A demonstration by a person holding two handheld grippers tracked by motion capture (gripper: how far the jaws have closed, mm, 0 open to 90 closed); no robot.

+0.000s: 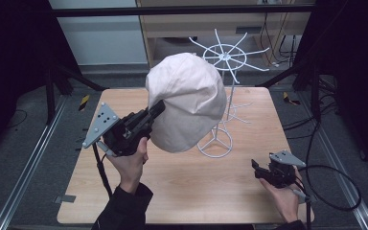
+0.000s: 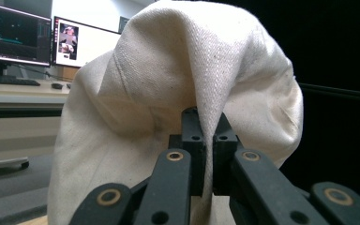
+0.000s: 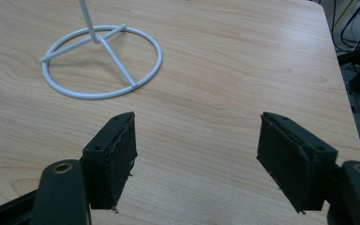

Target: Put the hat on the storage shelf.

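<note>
left gripper (image 1: 157,109) raised over bench (image 1: 182,191) left-centre, jaws clamped on a fold of the cream cap (image 1: 188,100) | cap held aloft just left of white wire rack (image 1: 223,91) | bare wood near side | right gripper (image 1: 259,168) low near right edge, jaws wide apart, empty

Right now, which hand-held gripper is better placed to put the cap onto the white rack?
Left. The left hand-held gripper is already shut on the cap, held up beside the white rack. The right hand-held gripper is open and empty, low over the table, away from the cap.
</note>
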